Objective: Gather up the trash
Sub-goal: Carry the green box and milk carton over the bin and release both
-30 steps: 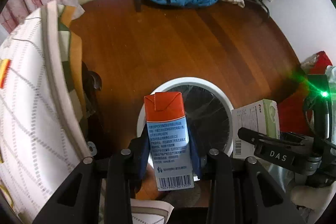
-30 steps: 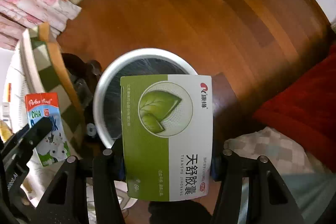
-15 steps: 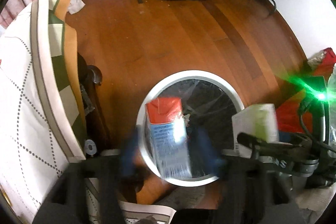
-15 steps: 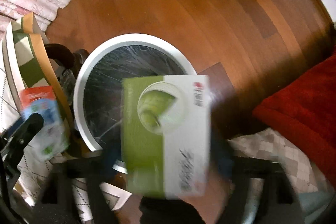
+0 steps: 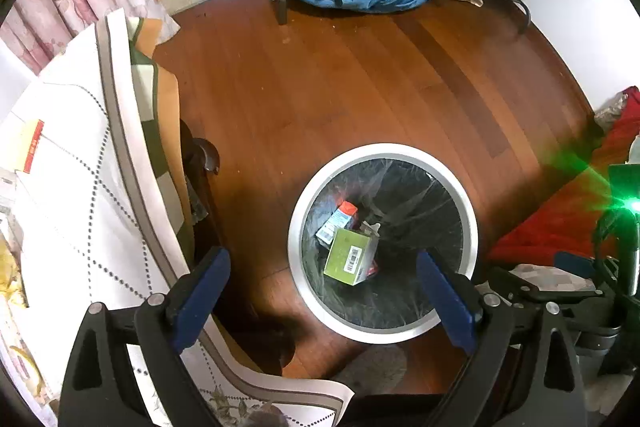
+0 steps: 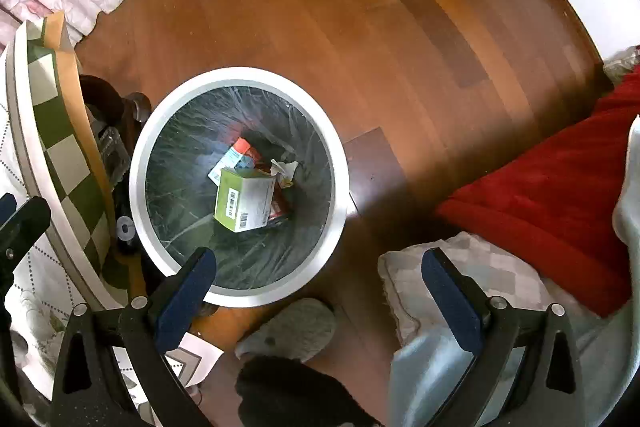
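Jaws spread, box (image 6: 245,199) in bin (image 6: 136,183) – slipper (image 6: 294,327) right-view only

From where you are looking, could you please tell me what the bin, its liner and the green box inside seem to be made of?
Bin: a smooth, matte white rim, probably plastic, though painted metal is possible.
Liner: thin, glossy dark plastic film; it wrinkles and catches streaky highlights.
Green box: printed cardboard, with crisp folded edges, flat faces and barcode labels.

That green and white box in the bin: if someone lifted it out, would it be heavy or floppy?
The green and white box probably feels light and fairly stiff: its cardboard edges look crisp and undented. It lies tilted on the milk carton and other trash, so a push would likely tip or slide it.
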### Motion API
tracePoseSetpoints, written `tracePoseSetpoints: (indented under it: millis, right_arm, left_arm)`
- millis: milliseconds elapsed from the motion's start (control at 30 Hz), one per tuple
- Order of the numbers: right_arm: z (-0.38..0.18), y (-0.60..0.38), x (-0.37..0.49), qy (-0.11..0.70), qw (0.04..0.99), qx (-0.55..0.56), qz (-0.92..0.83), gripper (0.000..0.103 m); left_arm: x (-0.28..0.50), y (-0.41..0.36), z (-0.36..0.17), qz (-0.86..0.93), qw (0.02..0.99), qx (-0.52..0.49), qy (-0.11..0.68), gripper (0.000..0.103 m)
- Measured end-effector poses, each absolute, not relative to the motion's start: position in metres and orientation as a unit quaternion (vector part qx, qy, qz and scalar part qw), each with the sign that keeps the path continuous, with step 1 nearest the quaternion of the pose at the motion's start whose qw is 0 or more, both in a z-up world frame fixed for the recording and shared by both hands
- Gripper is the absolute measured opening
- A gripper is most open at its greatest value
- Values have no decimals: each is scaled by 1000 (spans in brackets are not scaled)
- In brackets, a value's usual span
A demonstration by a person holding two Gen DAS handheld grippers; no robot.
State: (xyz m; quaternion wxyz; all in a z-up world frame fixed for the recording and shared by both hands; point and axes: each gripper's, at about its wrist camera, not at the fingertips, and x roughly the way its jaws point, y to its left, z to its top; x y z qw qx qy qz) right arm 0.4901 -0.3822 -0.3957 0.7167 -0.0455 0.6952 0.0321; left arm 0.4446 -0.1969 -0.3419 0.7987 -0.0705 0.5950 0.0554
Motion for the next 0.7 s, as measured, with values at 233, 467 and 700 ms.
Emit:
tracePoseSetpoints:
  millis: [233,467,700]
  right_arm:
    - [-366,-385,475,681,731,-43,32,103]
    - [-317,-386,454,646,762,-41,27,103]
    - [-245,-386,429,596,802,-15,34,103]
  left_arm:
    - [430,-199,-320,61,809,-64,581,96]
    - [408,-200,-285,67,825,-53,559,96]
    - [378,-189,-231,71,851,-59,517,96]
